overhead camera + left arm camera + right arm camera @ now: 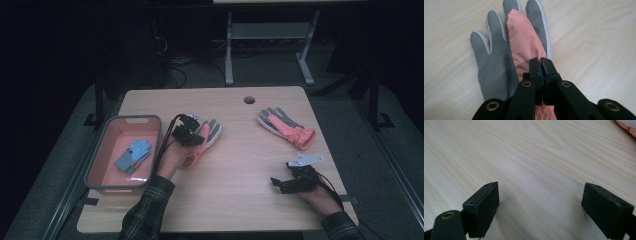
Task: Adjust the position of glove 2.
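A grey-palmed glove with a pink cuff [210,134] lies left of the table's middle. My left gripper [196,131] is shut on a fold of its pink fabric [524,42], with the jaws pressed together on the cloth [541,62] and the grey fingers stretching away from them. A matching second glove [286,129] rests at the right rear. My right gripper [278,184] sits low near the front right edge, open, with bare wood between its jaws [540,195]. An edge of the pink glove [627,125] peeks in at that view's top right corner.
A pink tub [100,150] stands at the table's left edge and holds a blue glove [134,154]. A round cable hole [249,99] is in the tabletop [235,170] at the back. Beyond the table stands a grey desk frame [270,45].
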### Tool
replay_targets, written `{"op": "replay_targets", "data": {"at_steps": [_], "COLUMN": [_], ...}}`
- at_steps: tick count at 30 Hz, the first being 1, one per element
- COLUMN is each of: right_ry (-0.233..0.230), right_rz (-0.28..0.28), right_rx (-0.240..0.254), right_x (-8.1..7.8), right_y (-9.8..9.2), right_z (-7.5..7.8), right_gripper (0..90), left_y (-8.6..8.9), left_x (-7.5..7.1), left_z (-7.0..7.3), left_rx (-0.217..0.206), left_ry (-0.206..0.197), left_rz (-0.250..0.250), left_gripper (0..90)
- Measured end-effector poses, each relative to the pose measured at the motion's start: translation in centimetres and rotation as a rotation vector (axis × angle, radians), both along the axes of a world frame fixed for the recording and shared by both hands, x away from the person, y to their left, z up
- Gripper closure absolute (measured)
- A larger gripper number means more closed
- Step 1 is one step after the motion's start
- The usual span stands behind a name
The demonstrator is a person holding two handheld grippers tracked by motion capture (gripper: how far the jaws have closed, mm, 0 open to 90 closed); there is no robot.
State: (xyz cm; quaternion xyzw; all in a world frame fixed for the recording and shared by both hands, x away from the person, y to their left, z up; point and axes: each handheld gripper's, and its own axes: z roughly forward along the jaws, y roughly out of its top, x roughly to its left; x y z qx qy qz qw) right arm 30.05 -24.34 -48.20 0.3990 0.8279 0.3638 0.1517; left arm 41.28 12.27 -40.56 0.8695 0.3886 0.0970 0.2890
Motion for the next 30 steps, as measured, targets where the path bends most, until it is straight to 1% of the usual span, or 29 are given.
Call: {"op": "replay_targets", "data": {"at_steps": [3, 4, 6, 7, 9, 13, 15, 18, 20, 21, 23, 24, 25, 26, 27, 28, 29, 30], "right_ry": [0.000, -0.001, -0.001, 0.000, 0.000, 0.000, 0.000, 0.000, 0.000, -0.001, -0.001, -0.001, -0.001, -0.001, -0.001, -0.001, -0.001, -0.001], "right_rz": [0.000, 0.000, 0.000, 0.000, 0.000, 0.000, 0.000, 0.000, 0.000, 0.000, 0.000, 0.000, 0.000, 0.000, 0.000, 0.000, 0.000, 0.000], "right_rx": [0.000, 0.000, 0.000, 0.000, 0.000, 0.000, 0.000, 0.000, 0.000, -0.001, 0.000, 0.000, 0.000, 0.000, 0.000, 0.000, 0.000, 0.000], "right_x": [0.0, 0.0, 0.0, 0.0, 0.0, 0.0, 0.0, 0.0, 0.0, 0.0, 0.0, 0.0, 0.0, 0.0, 0.0, 0.0, 0.0, 0.0], "right_y": [0.0, 0.0, 0.0, 0.0, 0.0, 0.0, 0.0, 0.0, 0.0, 0.0, 0.0, 0.0, 0.0, 0.0, 0.0, 0.0, 0.0, 0.0], "right_z": [0.0, 0.0, 0.0, 0.0, 0.0, 0.0, 0.0, 0.0, 0.0, 0.0, 0.0, 0.0, 0.0, 0.0, 0.0, 0.0, 0.0, 0.0], "right_gripper": [14.4, 14.3, 14.3, 14.4, 14.3, 14.3, 14.4, 14.3, 14.4, 14.4, 14.4, 14.3, 14.4, 14.4, 14.4, 14.4, 14.4, 14.4], "left_y": [-0.7, -1.1, -1.8, -2.0, -2.9, -4.5, -5.5, -6.6, -7.6, -8.0, -8.6, -8.7, -8.9, -8.9, -8.8, -8.6, -8.5, -8.1], "left_x": [-0.7, -1.0, -1.6, -1.8, -2.5, -3.7, -4.2, -4.9, -5.5, -5.8, -6.1, -6.2, -6.3, -6.3, -6.3, -6.2, -6.2, -6.1], "left_z": [0.2, 0.2, 0.3, 0.4, 0.4, 0.5, 0.5, 0.4, 0.3, 0.3, 0.2, 0.1, 0.1, 0.1, 0.2, 0.4, 0.5, 0.6], "left_rx": [-0.017, -0.025, -0.033, -0.033, -0.052, -0.048, -0.038, -0.046, -0.043, -0.047, -0.043, -0.047, -0.062, -0.072, -0.066, -0.073, -0.080, -0.076], "left_ry": [0.016, 0.021, 0.033, 0.033, 0.039, 0.049, 0.055, 0.062, 0.068, 0.070, 0.070, 0.067, 0.066, 0.058, 0.048, 0.037, 0.032, 0.017], "left_rz": [-0.041, -0.060, -0.082, -0.096, -0.124, -0.184, -0.223, -0.251, -0.280, -0.285, -0.310, -0.311, -0.311, -0.309, -0.310, -0.307, -0.307, -0.302], "left_gripper": [88.2, 88.1, 88.1, 88.1, 88.1, 88.0, 87.9, 87.9, 87.8, 87.7, 86.8, 85.5, 84.8, 81.8, 78.8, 75.3, 73.8, 74.1]}}
